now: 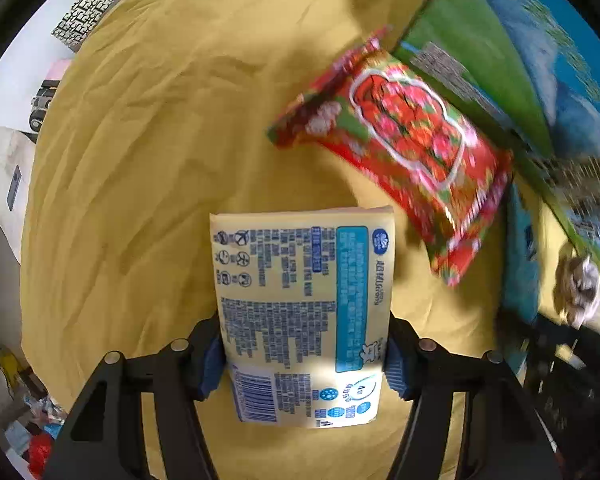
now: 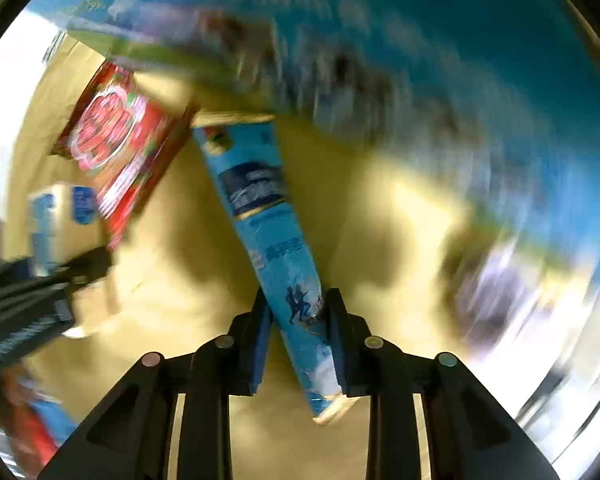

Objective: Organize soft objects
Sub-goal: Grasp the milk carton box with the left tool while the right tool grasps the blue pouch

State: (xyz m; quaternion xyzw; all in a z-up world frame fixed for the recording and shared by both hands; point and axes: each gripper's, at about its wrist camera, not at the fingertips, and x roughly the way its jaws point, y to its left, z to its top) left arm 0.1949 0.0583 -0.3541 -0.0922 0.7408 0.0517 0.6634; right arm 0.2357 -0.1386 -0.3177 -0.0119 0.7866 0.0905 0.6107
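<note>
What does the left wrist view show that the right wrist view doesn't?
Only the left wrist view: the left claw closed on the cream pack, with its printed label readable.

Only the right wrist view: the right claw clamped on a thin blue pack seen edge-on.

Both: the red pack lying on the yellow sheet, beside the big blue-green bag. The cream pack shows in the right view too, but blurred.

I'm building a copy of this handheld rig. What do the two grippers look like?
Both match: the left gripper and right gripper have black angular finger arms with triangular cut-outs and round silver pins at the joints. Each finger ends in a ribbed blue pad. No cables, markings or sleeves show clearly.
</note>
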